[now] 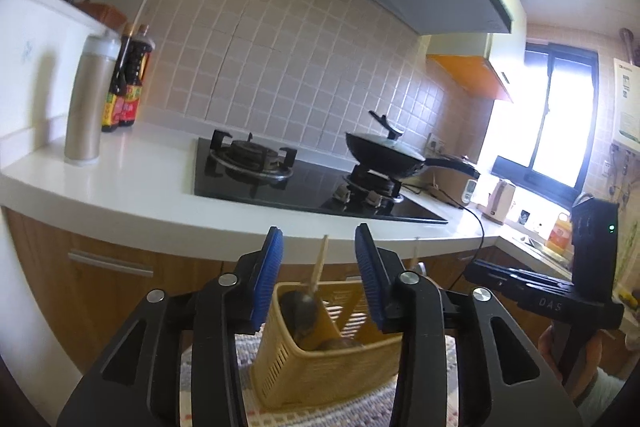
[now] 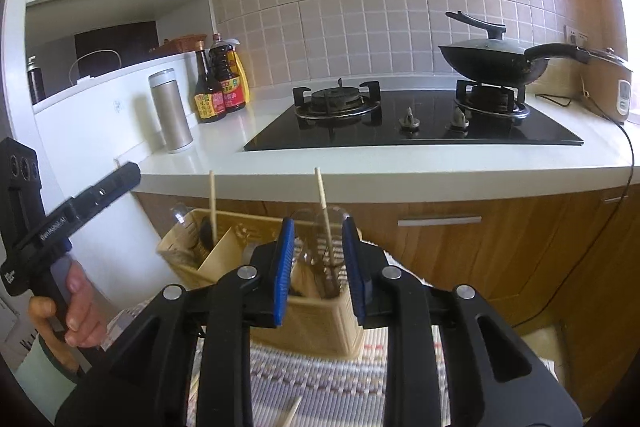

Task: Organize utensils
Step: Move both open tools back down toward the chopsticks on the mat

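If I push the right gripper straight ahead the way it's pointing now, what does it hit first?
Most likely the thin wooden stick standing in the woven utensil basket: it rises right between the open right gripper pads. Something clear and glassy surrounds it, and depth is hard to judge, so that could touch first.

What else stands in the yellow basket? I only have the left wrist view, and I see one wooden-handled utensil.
Observer: The right wrist view shows a second wooden stick standing in the basket, in the other compartment, beside something clear.
Operator: Anything left outside?
Observer: One chopstick lies on the woven mat.
Operator: Are the right jaws holding anything?
Observer: No. The right gripper is open and its pads press on nothing.
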`<act>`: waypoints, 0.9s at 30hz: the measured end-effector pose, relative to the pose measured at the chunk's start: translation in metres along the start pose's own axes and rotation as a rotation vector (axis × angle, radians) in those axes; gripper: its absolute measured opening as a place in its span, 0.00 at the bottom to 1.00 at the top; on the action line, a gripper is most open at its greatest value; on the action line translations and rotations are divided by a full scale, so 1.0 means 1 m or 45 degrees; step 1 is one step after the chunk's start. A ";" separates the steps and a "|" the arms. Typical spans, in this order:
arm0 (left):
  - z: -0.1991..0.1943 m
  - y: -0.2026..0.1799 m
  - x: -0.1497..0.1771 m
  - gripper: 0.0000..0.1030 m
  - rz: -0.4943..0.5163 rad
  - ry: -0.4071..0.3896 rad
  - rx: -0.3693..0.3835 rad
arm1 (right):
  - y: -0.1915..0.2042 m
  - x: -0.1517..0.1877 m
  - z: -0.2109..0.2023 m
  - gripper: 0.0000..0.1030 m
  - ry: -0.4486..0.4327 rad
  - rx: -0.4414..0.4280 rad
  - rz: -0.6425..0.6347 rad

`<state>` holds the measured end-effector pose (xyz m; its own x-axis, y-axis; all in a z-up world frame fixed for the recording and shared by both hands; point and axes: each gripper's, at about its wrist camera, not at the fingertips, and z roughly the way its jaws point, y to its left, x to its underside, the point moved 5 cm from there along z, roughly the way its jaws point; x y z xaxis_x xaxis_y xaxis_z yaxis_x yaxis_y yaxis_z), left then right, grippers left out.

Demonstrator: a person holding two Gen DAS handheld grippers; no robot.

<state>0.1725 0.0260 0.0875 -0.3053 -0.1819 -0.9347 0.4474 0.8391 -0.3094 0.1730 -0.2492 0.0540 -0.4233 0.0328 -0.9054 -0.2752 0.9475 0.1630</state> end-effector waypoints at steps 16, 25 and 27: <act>-0.066 -0.066 0.012 0.47 0.299 0.119 -0.010 | 0.035 0.060 -0.028 0.22 0.473 -0.097 0.003; -0.045 -0.039 0.059 0.48 0.222 0.544 -0.025 | 0.052 0.119 -0.005 0.38 0.837 -0.162 0.089; -0.034 -0.028 0.073 0.48 0.199 0.669 -0.055 | 0.053 0.131 0.001 0.44 0.905 -0.187 0.140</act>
<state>0.1091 0.0065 0.0340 -0.6213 0.2179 -0.7527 0.4897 0.8579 -0.1558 0.1037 -0.1945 -0.0562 -0.8990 -0.1363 -0.4161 -0.2906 0.8966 0.3342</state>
